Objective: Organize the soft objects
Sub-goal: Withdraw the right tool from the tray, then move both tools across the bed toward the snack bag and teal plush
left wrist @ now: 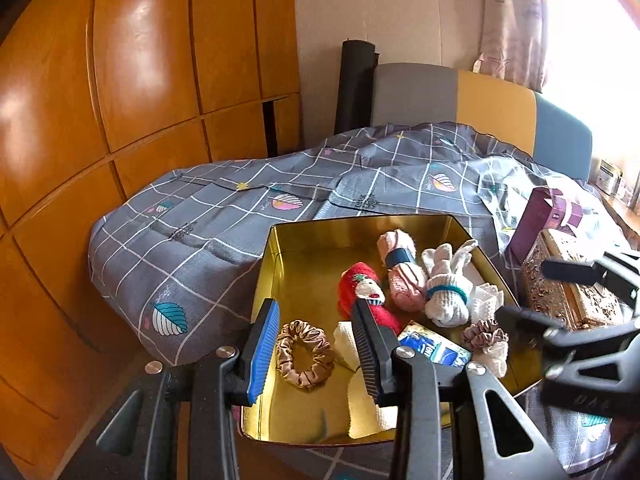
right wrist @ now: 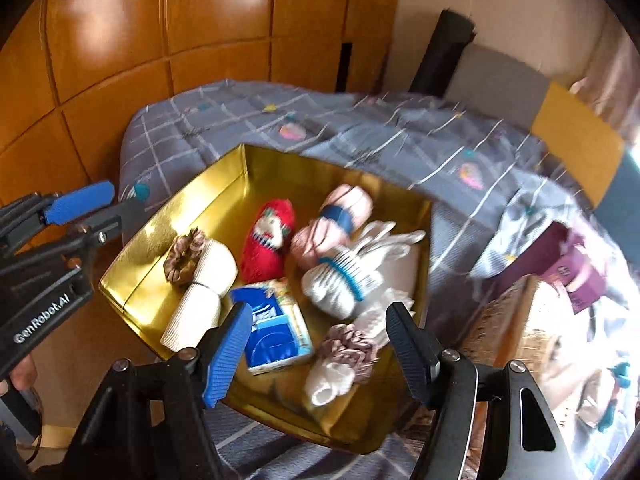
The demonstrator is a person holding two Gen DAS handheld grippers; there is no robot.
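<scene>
both wrist cameras look down, close, into the gold tin (left wrist: 280,264) on the bed (left wrist: 208,216); the right view seems blurred.

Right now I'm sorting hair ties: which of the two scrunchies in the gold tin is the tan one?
The tan scrunchie lies flat between the left gripper's fingers; the mauve scrunchie rests on a white sock.

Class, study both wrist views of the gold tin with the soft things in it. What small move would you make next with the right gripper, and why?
Probably lift the right gripper clear of the gold tin. It is open with nothing pressed between its pads, and the mauve scrunchie and tissue pack beneath it already lie inside the tin, so nothing there seems to need holding.
</scene>
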